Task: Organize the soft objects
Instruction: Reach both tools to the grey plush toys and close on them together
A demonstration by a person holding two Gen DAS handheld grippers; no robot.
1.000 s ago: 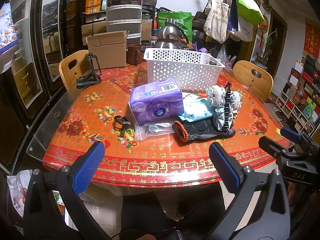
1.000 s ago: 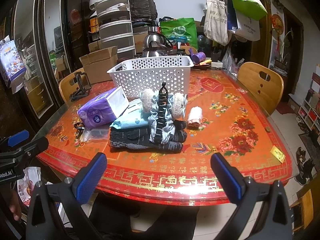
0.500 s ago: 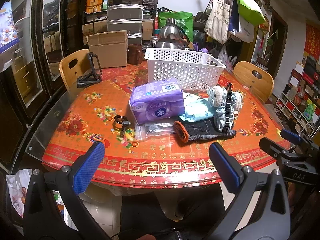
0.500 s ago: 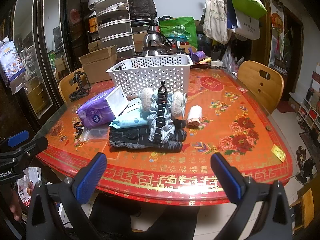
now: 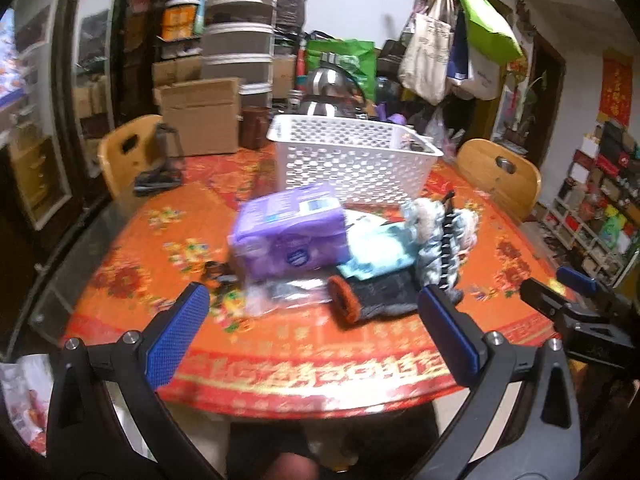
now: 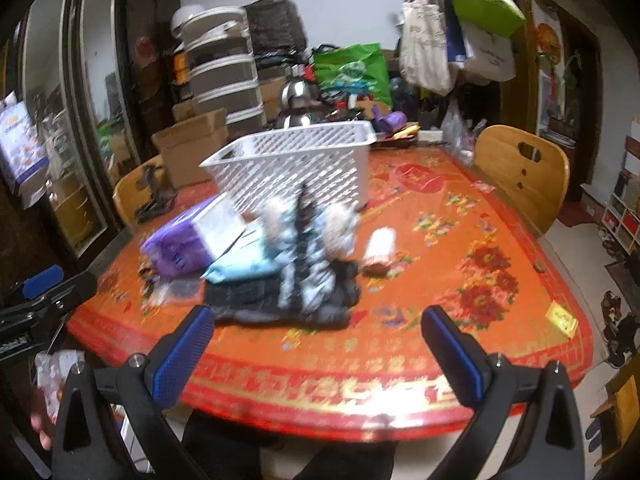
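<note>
soft pile (image 6: 288,264) blurred, basket (image 5: 352,156) interior hidden

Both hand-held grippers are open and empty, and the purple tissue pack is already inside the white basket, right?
Not quite. The purple tissue pack lies on the red tablecloth in front of the white basket, not inside it, as the left wrist view shows. The rest holds: the left hand-held gripper and right hand-held gripper are open and empty.

From the near table (image 5: 304,364) edge my left wrist camera faces in from the left, my right one from the right; both share the white basket (image 6: 296,160) and soft pile.
</note>
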